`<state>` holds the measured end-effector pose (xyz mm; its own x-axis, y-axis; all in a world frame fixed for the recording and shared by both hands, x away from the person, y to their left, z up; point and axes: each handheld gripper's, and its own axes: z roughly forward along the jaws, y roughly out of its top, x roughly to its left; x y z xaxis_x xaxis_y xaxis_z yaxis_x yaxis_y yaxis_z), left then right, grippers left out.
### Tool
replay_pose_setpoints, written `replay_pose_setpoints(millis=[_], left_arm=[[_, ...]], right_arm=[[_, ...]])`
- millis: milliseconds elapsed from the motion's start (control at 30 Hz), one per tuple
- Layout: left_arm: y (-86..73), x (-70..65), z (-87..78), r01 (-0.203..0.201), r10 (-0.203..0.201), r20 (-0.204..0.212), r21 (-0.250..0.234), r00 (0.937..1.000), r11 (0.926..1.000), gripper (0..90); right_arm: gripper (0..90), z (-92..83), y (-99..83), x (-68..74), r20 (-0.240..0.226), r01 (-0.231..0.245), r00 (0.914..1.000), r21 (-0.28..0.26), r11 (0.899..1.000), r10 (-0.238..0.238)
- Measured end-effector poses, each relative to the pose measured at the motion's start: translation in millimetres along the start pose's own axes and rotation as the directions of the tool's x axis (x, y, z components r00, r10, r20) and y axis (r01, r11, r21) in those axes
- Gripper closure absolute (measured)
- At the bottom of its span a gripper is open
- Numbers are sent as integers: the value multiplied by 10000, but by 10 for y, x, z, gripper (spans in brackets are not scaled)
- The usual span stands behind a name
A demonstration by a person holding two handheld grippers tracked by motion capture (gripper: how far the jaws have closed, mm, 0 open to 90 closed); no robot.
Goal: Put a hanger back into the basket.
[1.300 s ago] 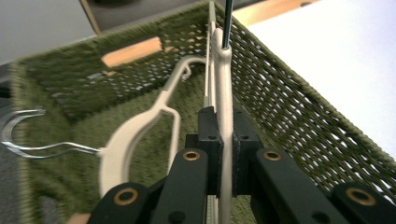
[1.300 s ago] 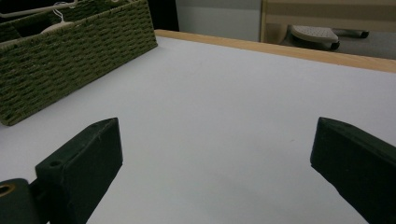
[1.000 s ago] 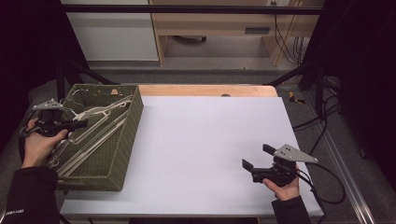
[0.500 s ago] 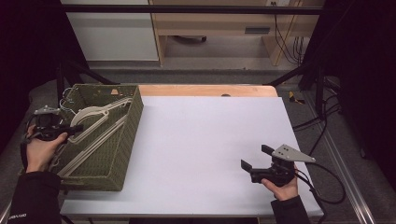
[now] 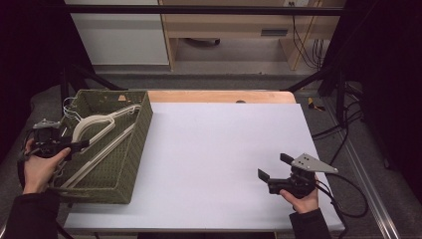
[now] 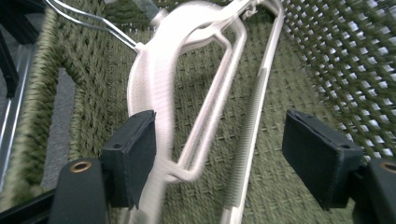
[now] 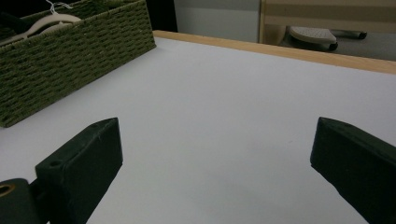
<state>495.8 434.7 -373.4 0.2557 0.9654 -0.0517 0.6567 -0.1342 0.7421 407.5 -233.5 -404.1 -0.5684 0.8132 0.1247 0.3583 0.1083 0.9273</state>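
Observation:
A cream plastic hanger [image 5: 94, 122] lies slanted inside the green woven basket [image 5: 137, 144] at the table's left. My left gripper [image 5: 74, 146] reaches in over the basket's left rim. Its jaws have just been opening. In the left gripper view the hanger [image 6: 154, 70] runs between the spread jaws of the left gripper [image 6: 224, 158], close to the left pad [image 6: 135, 149], and neither pad presses on it. My right gripper [image 5: 271, 167] rests low over the white table top at the front right, open with nothing between its jaws [image 7: 215, 154].
More cream hangers and a wire hook [image 6: 88, 23] lie in the basket. The white table top [image 5: 219, 149] stretches between basket and right gripper. A wooden strip [image 5: 219, 96] edges the far side. Cables [image 5: 343, 129] trail to the right of the table.
The left gripper has let go of the hanger and drawn back a little toward the basket's left rim. The hanger has settled into the basket. The right gripper has stayed still.

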Motion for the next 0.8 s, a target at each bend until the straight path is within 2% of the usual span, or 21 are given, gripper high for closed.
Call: replay_pose_setpoints(millis=[67, 133, 200, 233, 367, 467, 533, 733, 800], left_arm=[[-2, -47, -70, 32, -27, 153, -336, 9999, 9994, 259], [3, -108, -153, -152, 164, 211, -570, 9996, 9983, 237], [6, -192, -235, -165, 211, 435, -1030, 9988, 9945, 215], [9, -237, -289, -298, 366, 557, -1179, 9978, 9926, 207], [3, -467, -447, -506, 772, 1211, -2096, 9896, 9765, 164], [-12, -669, -519, -592, 1057, 1689, -2596, 9800, 9639, 138], [-29, -828, -552, -612, 1252, 2067, -2910, 9704, 9548, 128], [-84, -1222, -555, -974, 1938, 2686, -3341, 9436, 9375, 121], [-122, -1335, -533, -1090, 2166, 2934, -3429, 9311, 9330, 121]], right_arm=[[29, 3, -1, 1, -1, 0, 10000, -11, 10000, 0], [29, 7, -1, 4, 11, -27, 10000, -16, 10000, 27], [29, 3, 0, 1, -11, -4, 10000, -10, 10000, 4], [29, 2, 2, 1, -8, -27, 10000, -33, 10000, 27], [28, -24, 14, -11, -37, -25, 10000, -89, 10000, 25], [28, -39, 21, -19, -25, -16, 10000, -179, 9998, 15], [28, -50, 26, -22, -51, -13, 10000, -208, 9998, 12], [28, -79, 36, -29, -117, 55, 9999, -304, 9995, -58], [28, -96, 43, -31, -142, 74, 9999, -337, 9994, -79]])
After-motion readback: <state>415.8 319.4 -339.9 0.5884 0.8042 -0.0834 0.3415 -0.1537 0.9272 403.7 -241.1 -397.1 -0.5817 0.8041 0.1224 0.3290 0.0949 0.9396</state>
